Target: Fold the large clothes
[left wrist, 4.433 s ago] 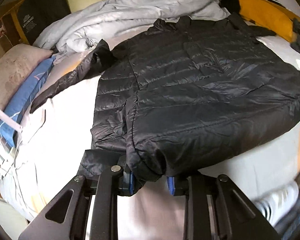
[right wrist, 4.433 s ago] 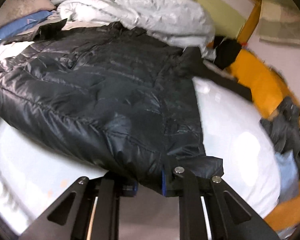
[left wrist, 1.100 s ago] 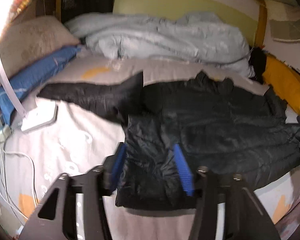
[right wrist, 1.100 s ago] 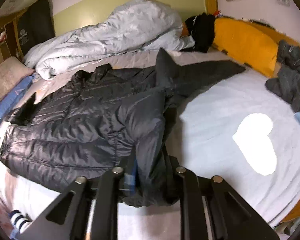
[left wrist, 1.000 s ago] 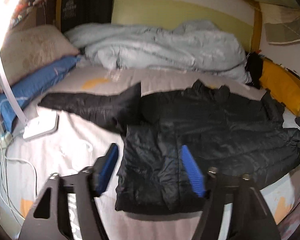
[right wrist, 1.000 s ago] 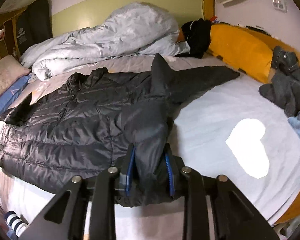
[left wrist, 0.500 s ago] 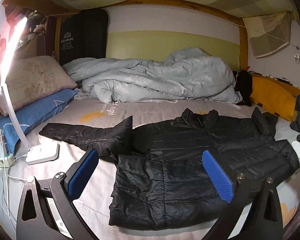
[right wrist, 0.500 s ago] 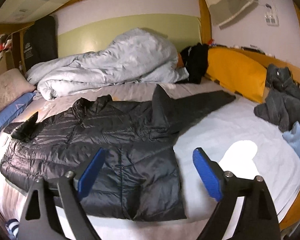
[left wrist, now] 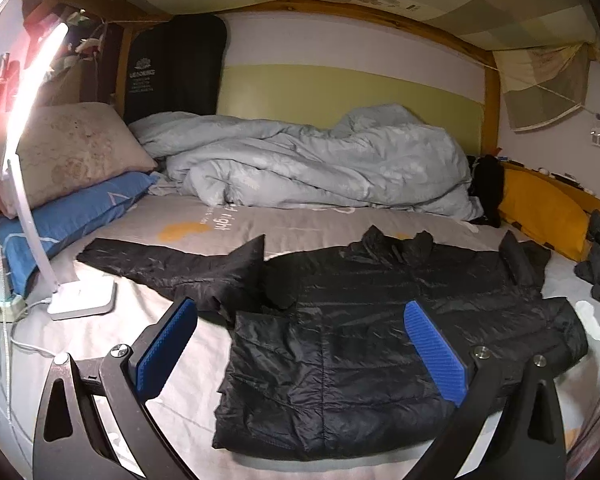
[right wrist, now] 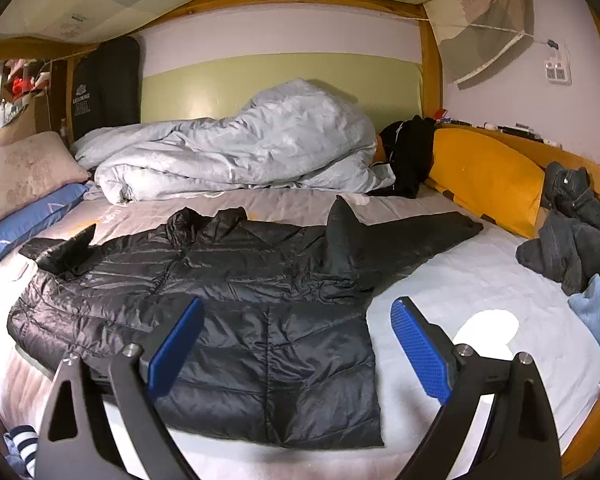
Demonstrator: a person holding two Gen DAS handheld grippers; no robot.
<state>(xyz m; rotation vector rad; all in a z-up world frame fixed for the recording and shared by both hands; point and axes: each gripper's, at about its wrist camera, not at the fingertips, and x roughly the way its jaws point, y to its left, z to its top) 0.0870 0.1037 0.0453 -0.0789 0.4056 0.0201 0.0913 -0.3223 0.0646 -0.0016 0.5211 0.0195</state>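
Observation:
A black quilted puffer jacket point(left wrist: 360, 340) lies flat on the bed, collar toward the far duvet and hem toward me. One sleeve point(left wrist: 172, 264) stretches out to the left. In the right wrist view the jacket point(right wrist: 260, 300) shows its other sleeve point(right wrist: 412, 236) stretched to the right. My left gripper point(left wrist: 300, 308) hovers above the hem's left part, jaws wide open, nothing between the blue pads. Over the hem's right part, my right gripper point(right wrist: 297, 305) stands open and empty too.
A crumpled pale-blue duvet point(left wrist: 320, 168) fills the back of the bed. Pillows point(left wrist: 68, 152) and a lit white desk lamp point(left wrist: 82, 296) with cables stand at the left. A yellow cushion point(right wrist: 484, 176) and a heap of dark clothes point(right wrist: 572, 236) lie along the right side.
Both grippers were shut on the jacket's hem corners; they let go, opened wide and drew up and back. The jacket now lies spread flat on the bed.

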